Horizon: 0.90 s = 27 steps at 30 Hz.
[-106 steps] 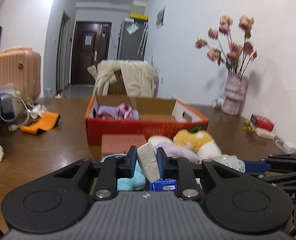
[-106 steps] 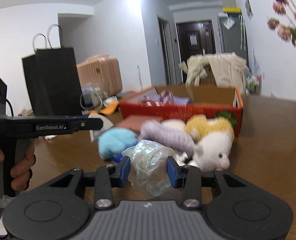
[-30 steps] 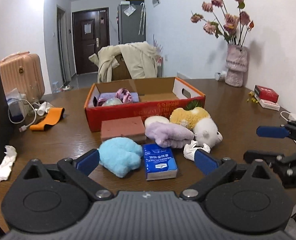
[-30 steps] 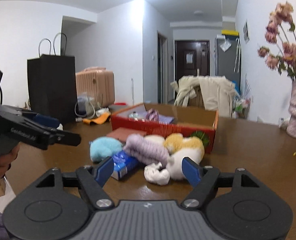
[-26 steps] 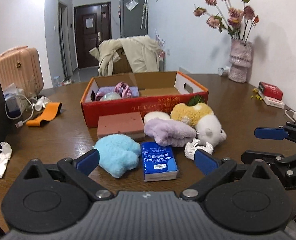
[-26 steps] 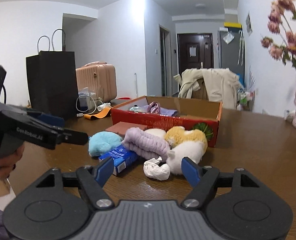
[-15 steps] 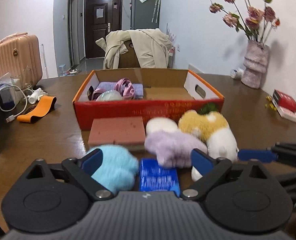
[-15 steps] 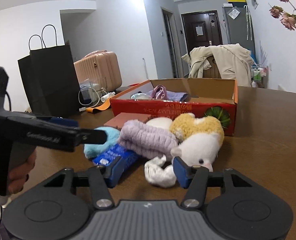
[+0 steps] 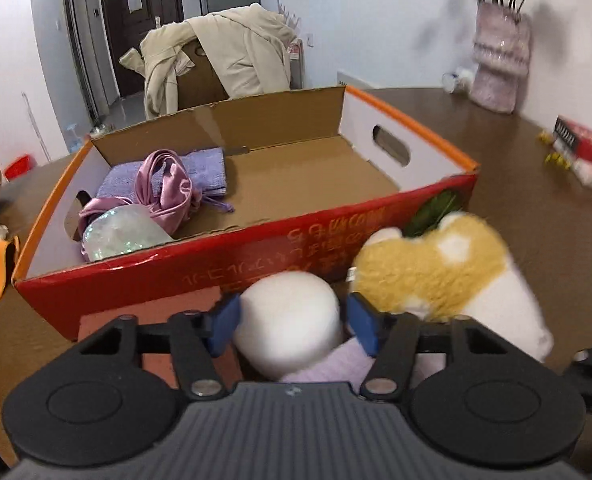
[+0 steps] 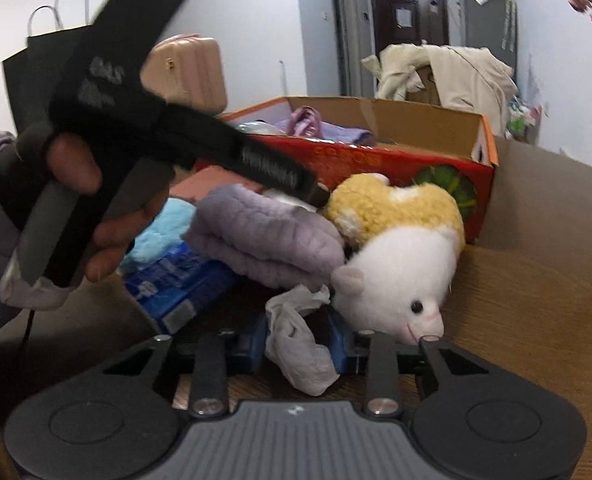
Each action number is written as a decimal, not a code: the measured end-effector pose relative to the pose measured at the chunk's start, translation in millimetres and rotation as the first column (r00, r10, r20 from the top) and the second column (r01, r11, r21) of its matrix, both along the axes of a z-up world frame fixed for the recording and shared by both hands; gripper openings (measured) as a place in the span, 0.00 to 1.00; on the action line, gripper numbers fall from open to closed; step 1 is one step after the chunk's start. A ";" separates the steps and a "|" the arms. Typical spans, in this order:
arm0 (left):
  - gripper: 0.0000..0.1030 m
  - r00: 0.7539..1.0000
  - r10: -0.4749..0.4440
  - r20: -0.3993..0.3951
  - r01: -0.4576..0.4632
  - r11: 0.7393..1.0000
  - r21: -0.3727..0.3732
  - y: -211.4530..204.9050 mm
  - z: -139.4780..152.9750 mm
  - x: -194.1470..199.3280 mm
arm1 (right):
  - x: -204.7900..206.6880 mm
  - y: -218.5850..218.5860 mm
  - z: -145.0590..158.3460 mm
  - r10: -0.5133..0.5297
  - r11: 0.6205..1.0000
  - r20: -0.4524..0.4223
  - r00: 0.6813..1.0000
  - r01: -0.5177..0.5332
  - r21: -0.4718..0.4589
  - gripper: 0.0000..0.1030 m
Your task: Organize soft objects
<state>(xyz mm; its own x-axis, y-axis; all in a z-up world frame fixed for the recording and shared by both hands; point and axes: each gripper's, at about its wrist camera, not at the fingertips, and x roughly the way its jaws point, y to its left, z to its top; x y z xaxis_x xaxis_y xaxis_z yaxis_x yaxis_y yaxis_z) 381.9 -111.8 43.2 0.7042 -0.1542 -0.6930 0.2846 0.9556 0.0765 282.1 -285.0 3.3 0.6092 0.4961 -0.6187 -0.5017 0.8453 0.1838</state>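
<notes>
Two grippers work the pile at once, each closing on its own soft thing. Nearest, the right gripper (image 10: 298, 340) has its blue pads on either side of a crumpled white tissue (image 10: 300, 344) lying on the wooden table (image 10: 536, 300); its jaws have just been closing, and the pads appear to touch the tissue's sides, so I judge the grip made or all but made. It comes in low and slanted, likely because so thin a scrap has to be pinched close to the tabletop.

Just beyond, the left gripper (image 9: 290, 322) brackets a round white cushion-like ball (image 9: 290, 320). Its jaws have also just been closing, and both pads sit against the ball's flanks at about its widest part, which suits a squashy thing that would slip from a shallow hold. The person's hand (image 10: 96, 216) on that tool's handle shows in the right wrist view.

Around these lie a lilac fluffy bundle (image 10: 268, 236), a white and yellow plush animal (image 10: 400, 256) touching the tissue, a blue tissue pack (image 10: 176, 280) and a turquoise fluffy piece (image 10: 164, 228), all still waiting.

Farther back stands the red cardboard box (image 9: 256, 256), open-topped and close to the pile, presumably so each transfer is short. A pink satin pouch (image 9: 164, 192), a purple cloth (image 9: 204, 168) and an iridescent bundle (image 9: 120, 236) crowd its left end, leaving the right part bare. Behind it a chair carries a beige coat (image 9: 232, 48).
</notes>
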 end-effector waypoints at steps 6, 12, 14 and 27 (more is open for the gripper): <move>0.47 1.000 0.014 0.007 -0.013 0.999 -0.050 14.2 0.4 -4.9 | -7.2 -2.4 5.1 -0.058 0.998 -0.001 0.998 0.058 -0.001 0.14; 0.44 0.996 0.002 0.089 0.013 0.986 -0.168 32.0 34.6 -45.8 | -41.0 1.8 27.4 -0.099 0.995 0.060 0.993 0.098 0.022 0.14; 0.44 0.990 -0.012 0.140 0.039 0.981 -0.193 39.3 54.4 -71.0 | -54.2 2.0 37.2 -0.118 0.993 0.085 0.989 0.115 0.037 0.14; 0.45 0.944 -0.056 0.326 0.142 0.959 -0.244 88.5 125.9 -154.3 | -92.9 2.7 110.4 -0.196 0.976 0.262 0.945 0.162 0.145 0.14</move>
<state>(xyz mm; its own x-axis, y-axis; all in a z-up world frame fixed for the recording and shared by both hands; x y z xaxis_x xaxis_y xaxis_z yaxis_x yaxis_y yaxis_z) 227.6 -23.3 169.1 0.8501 -0.3791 -0.3655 0.3810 0.9219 -0.0701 189.2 -282.3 113.8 0.8318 0.4236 -0.3586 -0.3894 0.9058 0.1668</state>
